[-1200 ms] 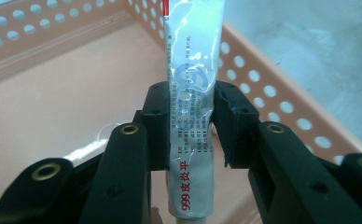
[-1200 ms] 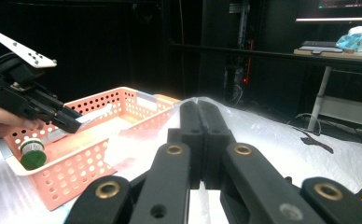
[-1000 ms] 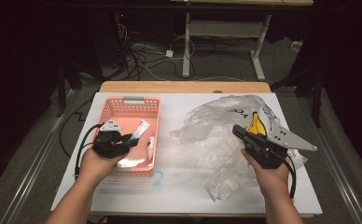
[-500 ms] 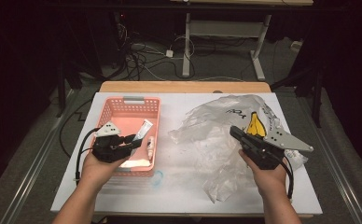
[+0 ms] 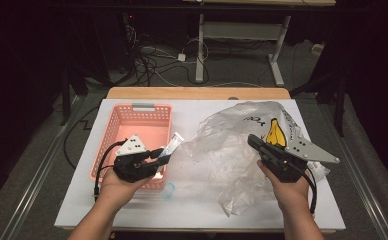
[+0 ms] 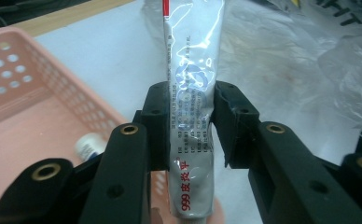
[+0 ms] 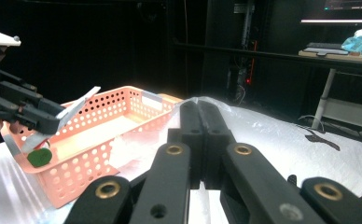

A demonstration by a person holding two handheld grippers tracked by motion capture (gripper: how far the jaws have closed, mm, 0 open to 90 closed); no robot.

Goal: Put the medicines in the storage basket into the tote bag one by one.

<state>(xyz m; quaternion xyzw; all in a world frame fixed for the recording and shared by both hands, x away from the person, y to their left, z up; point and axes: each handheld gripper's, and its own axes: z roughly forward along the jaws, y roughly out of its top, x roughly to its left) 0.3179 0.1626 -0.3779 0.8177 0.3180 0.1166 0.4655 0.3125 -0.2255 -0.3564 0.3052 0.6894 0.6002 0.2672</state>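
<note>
Left tongs (image 5: 166,156): clamped on a tube (image 6: 193,107) of ointment, silver-white with red print, gripped across its middle by both pads. Tube upright between the jaws in the left gripper view, flat crimped end pointing away from the tongs, cap end down near the hand. In the high view, tube (image 5: 173,144) tilted up and outward from the tong tips, poised over the right-hand rim of a pink basket (image 5: 127,131). Basket itself under and to the left of the left tongs, perforated walls, grey handle on the far end. A second small tube (image 6: 88,143) lying inside the basket, just below-left of the jaws in the left gripper view.

Right tongs (image 5: 252,140): jaws fully together, pads meeting edge to edge in the right gripper view (image 7: 200,122). Whether a fold of film is caught between the pads: cannot tell. Held over a crumpled clear plastic bag (image 5: 222,155), which spreads beneath and to the left of the right tongs across the counter (image 5: 192,210). Yellow banana print (image 5: 275,133) on the bag just beside the right tongs, on the far side.

Left and right tongs well apart, bag between them. From the right gripper view, left tongs (image 7: 53,122) seen at the left with the tube (image 7: 79,106) sticking up and the basket (image 7: 100,140) just behind.

Counter white-covered, wooden edge at the far side.
</note>
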